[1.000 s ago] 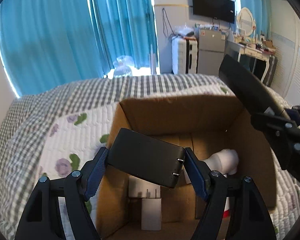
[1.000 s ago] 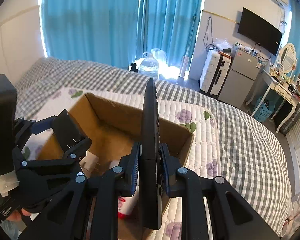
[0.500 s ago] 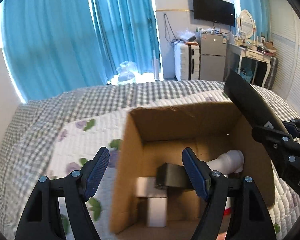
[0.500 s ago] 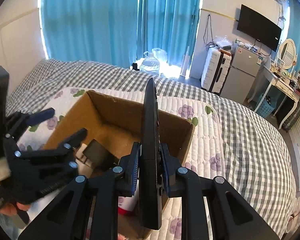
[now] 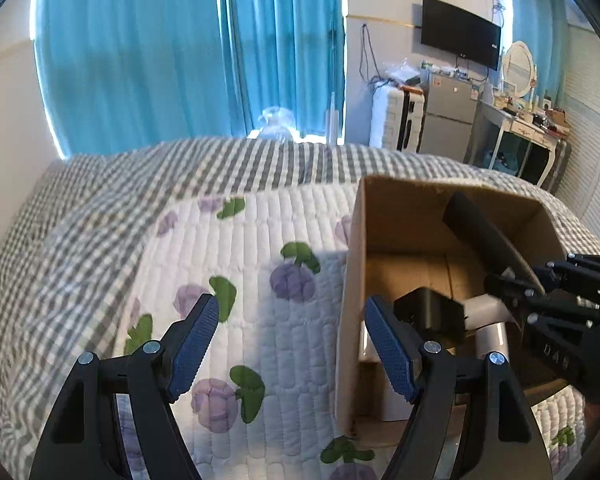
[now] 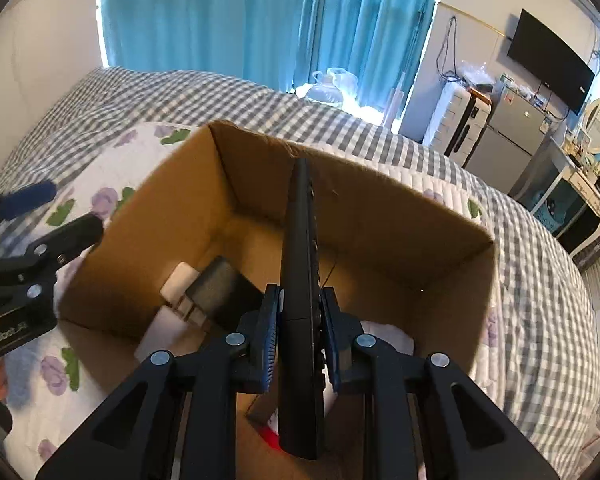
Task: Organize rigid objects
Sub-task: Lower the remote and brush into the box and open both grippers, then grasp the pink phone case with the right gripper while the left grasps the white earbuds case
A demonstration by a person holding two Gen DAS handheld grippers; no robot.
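The right gripper (image 6: 298, 344) is clamped on a black remote control (image 6: 302, 280), held edge-up over the open cardboard box (image 6: 440, 248). The left gripper (image 5: 290, 344) has its jaws spread apart with nothing between them, positioned over the floral quilt (image 5: 236, 240) just beside the box. A black adapter (image 6: 220, 292) lies inside the box on white items (image 6: 172, 284)
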